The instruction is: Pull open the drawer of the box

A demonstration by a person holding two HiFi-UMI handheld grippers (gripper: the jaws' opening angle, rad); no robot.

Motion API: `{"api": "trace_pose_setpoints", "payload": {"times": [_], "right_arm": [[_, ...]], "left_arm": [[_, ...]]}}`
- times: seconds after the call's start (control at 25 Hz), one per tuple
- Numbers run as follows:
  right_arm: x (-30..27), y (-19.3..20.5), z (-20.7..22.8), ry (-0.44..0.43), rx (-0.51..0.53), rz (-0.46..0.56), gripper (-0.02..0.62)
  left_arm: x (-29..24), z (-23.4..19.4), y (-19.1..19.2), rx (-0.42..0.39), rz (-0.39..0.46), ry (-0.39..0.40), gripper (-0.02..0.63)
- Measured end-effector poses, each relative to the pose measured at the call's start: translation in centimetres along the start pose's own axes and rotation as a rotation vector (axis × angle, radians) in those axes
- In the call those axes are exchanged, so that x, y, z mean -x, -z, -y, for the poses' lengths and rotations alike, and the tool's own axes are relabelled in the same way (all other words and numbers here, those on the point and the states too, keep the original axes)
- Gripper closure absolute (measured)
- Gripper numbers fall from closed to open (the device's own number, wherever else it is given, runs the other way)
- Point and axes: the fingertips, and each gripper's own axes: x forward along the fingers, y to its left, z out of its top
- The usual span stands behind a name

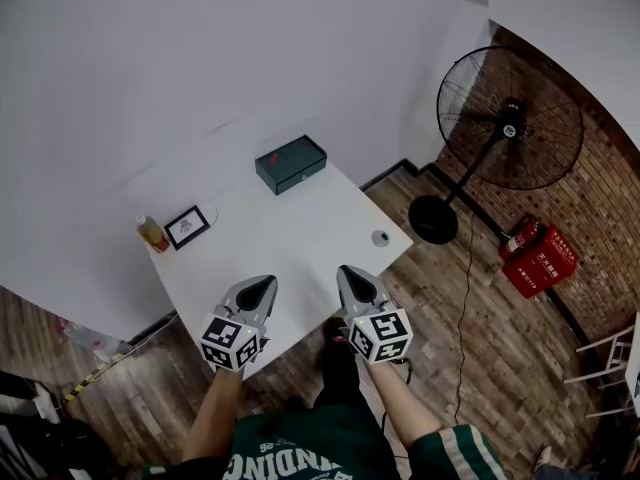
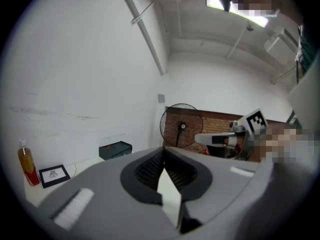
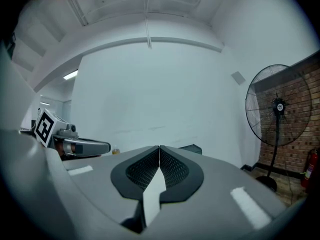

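1. Dark green box (image 1: 290,163) sits at the far edge of the white table (image 1: 300,253), close to the wall. Its drawer looks shut, flush with the front, so nothing inside shows.
2. The left gripper (image 1: 262,286) hovers over the table's near edge with its jaws pressed together tip to tip, empty. The right gripper (image 1: 352,280) hangs beside it, its jaws likewise together on nothing. Both are well apart from the box.
3. At the table's left end a bottle (image 1: 152,234) of amber liquid stands just beside a small black-framed picture (image 1: 187,226). A small round grey object (image 1: 380,237) lies near the right edge, too small to identify.
4. Between the grippers and the box lies plain tabletop.
5. On the wooden floor right of the table stands a black pedestal fan (image 1: 508,128). Red fire extinguishers (image 1: 535,253) rest near the brick wall.
6. In the right gripper view the box is mostly hidden behind the gripper's own body, and only its top shows. The person's forearms and green shirt (image 1: 300,453) are cut off at the bottom of the head view.
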Motion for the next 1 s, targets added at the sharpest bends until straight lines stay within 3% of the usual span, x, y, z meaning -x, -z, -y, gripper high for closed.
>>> {"api": "trace_pose_setpoints", "payload": {"times": [0.24, 0.64, 1.0], "right_arm": [[-7.2, -0.1, 4.7, -0.042, 0.007, -0.013, 0.594], [-21.1, 0.2, 10.6, -0.212, 0.025, -0.095, 0.594], [-30.0, 1.4, 13.2, -0.372, 0.061, -0.160, 0.594]], "left_arm": [[-5.5, -4.4, -0.9, 0.018, 0.007, -0.068, 0.554], [-15.2, -11.8, -1.3, 0.087, -0.025, -0.226, 0.554], [-21.0, -17.1, -1.3, 0.141, -0.045, -0.359, 0.554]]}}
